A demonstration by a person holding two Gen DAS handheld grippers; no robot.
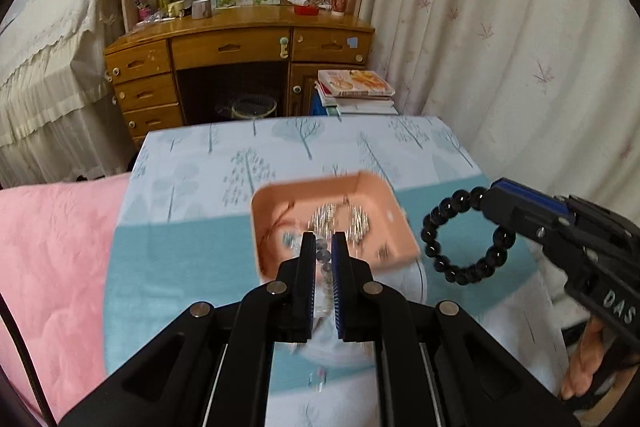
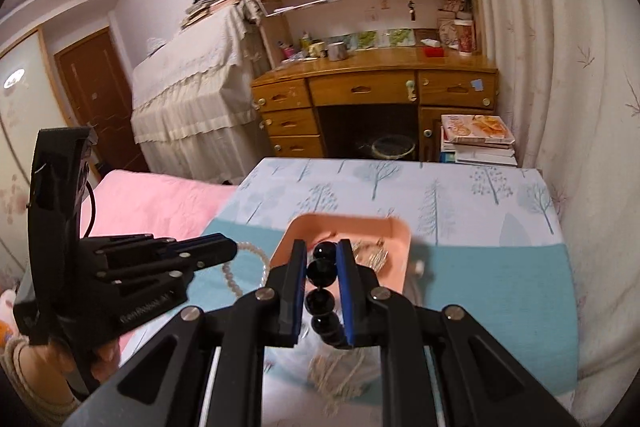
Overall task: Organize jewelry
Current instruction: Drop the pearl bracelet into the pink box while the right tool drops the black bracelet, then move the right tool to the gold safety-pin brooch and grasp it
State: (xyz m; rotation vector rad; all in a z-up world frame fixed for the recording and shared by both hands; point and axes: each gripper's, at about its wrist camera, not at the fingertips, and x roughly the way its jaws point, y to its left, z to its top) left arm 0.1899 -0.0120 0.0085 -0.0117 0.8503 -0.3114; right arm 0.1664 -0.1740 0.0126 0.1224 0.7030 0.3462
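Note:
A pink tray (image 1: 376, 187) with silver jewelry (image 1: 340, 223) in it sits on the tree-print cloth; in the right wrist view the tray (image 2: 396, 231) lies just beyond my fingers. My left gripper (image 1: 323, 241) is shut on a pale clear-bead bracelet (image 1: 325, 267), whose loop (image 2: 248, 267) hangs beside the left gripper (image 2: 228, 251). My right gripper (image 2: 321, 249) is shut on a black bead bracelet (image 2: 321, 269). That black bracelet (image 1: 464, 239) dangles as a ring from the right gripper (image 1: 486, 201), right of the tray and above the cloth.
The cloth-covered table (image 1: 280, 151) has a pink quilt (image 1: 52, 239) to its left and a curtain (image 1: 520, 27) to its right. Behind stand a wooden desk (image 1: 240, 47) and a stack of books (image 1: 356, 91). A twine bundle (image 2: 340, 375) lies under my right gripper.

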